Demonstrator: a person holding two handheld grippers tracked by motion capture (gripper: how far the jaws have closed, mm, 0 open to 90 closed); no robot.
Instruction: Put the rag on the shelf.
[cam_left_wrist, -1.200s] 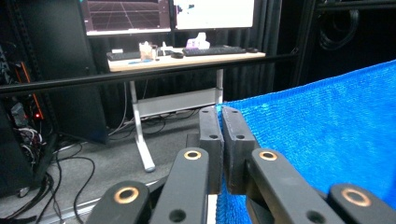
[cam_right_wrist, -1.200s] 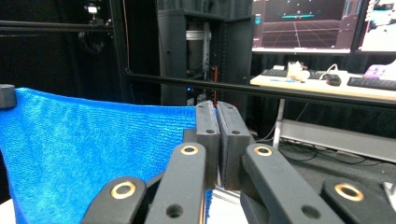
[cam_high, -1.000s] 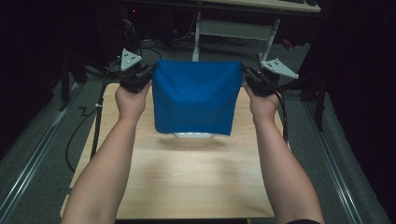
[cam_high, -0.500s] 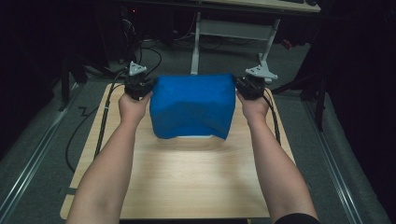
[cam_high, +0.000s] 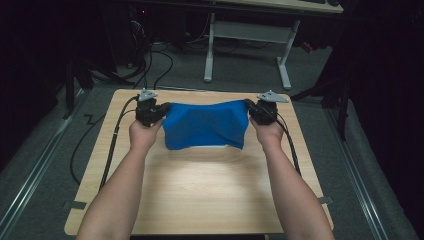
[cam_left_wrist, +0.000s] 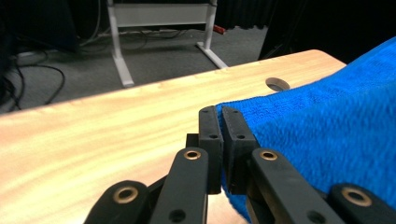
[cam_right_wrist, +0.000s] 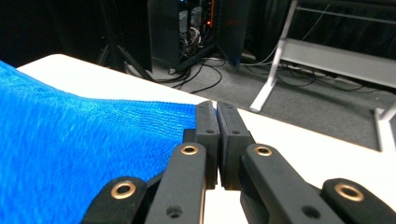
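Observation:
A blue towel (cam_high: 205, 125) hangs stretched between both grippers over the far half of the wooden table (cam_high: 200, 190). My left gripper (cam_high: 161, 109) is shut on the towel's left corner. In the left gripper view the jaws (cam_left_wrist: 219, 126) pinch the blue towel (cam_left_wrist: 327, 135), which spreads to the right. My right gripper (cam_high: 250, 107) is shut on the right corner. In the right gripper view the gripper (cam_right_wrist: 217, 121) holds the edge of the towel (cam_right_wrist: 70, 149), which spreads to the left. The towel's lower edge rests on or close above the tabletop.
A round cable hole (cam_left_wrist: 277, 84) sits in the table near its far edge. Beyond the table stand a white desk frame (cam_high: 247, 37) and loose cables (cam_high: 150, 60) on the grey floor. Black cables (cam_high: 112, 145) trail from the grippers along the table's sides.
Both grippers have moved down and away from me with the towel, which now hangs lower and wider over the far part of the table. Both stay shut on its corners.

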